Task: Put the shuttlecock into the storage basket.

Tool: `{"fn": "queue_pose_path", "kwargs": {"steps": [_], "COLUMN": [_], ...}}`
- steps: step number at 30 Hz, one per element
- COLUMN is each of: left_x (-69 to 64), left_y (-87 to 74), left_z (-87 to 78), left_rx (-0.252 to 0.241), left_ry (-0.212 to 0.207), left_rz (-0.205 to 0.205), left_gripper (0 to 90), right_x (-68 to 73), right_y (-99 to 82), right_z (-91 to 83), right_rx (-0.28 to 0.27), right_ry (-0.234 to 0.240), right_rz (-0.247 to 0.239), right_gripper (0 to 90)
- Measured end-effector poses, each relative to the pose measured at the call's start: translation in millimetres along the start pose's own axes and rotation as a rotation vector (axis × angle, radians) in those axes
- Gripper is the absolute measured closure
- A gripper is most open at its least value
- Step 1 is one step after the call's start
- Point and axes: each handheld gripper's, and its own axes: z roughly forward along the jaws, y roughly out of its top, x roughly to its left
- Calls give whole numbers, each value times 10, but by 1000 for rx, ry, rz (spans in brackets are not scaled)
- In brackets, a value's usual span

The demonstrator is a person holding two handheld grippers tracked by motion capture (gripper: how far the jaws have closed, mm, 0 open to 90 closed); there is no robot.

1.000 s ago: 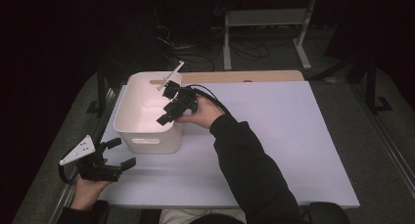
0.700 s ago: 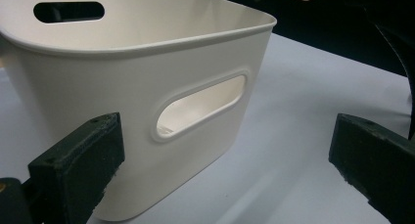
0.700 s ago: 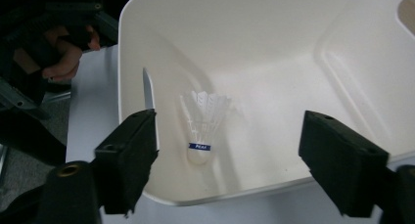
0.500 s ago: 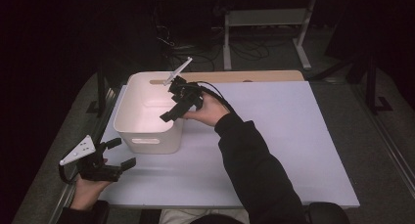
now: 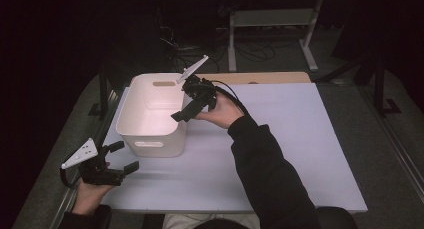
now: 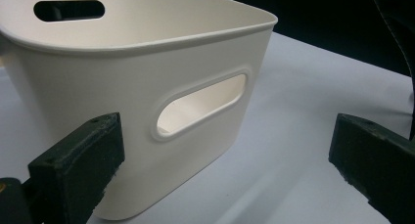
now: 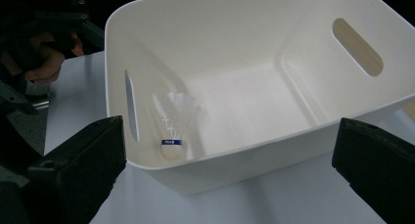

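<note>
Lift the right hand-held gripper (image 5: pixel 192 100), jaws just opened wide and empty, straight up off the white bin (image 5: pixel 131 120) near the surface's left edge, leaving the shuttlecock (image 7: pixel 172 121) lying inside at its wall, left hand-held gripper (image 5: pixel 119 156) parked apart

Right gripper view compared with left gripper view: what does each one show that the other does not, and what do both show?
Right gripper view alone: the inside of the white plastic bin, where a white feathered shuttlecock with a blue band lies on the floor near one wall, and farther off the person's left hand. The right gripper is open with nothing between its jaws, which have just been opening.

Left gripper view alone: the bin's outer wall with its oval handle cutout, seen from low down between the open left gripper.

Both: the bin and the pale table surface.
</note>
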Motion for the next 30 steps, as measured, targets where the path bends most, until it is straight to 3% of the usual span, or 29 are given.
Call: {"fn": "queue_pose_path", "kwargs": {"steps": [30], "left_x": [-2], "left_y": [-2], "left_z": [-1], "left_rx": [1], "left_ry": [8], "left_rz": [0], "left_gripper": [0], "right_x": [-172], "right_y": [-446], "right_z": [-398], "right_rx": [-70], "right_ry": [-37], "right_rz": [48], "right_gripper": [0]}}
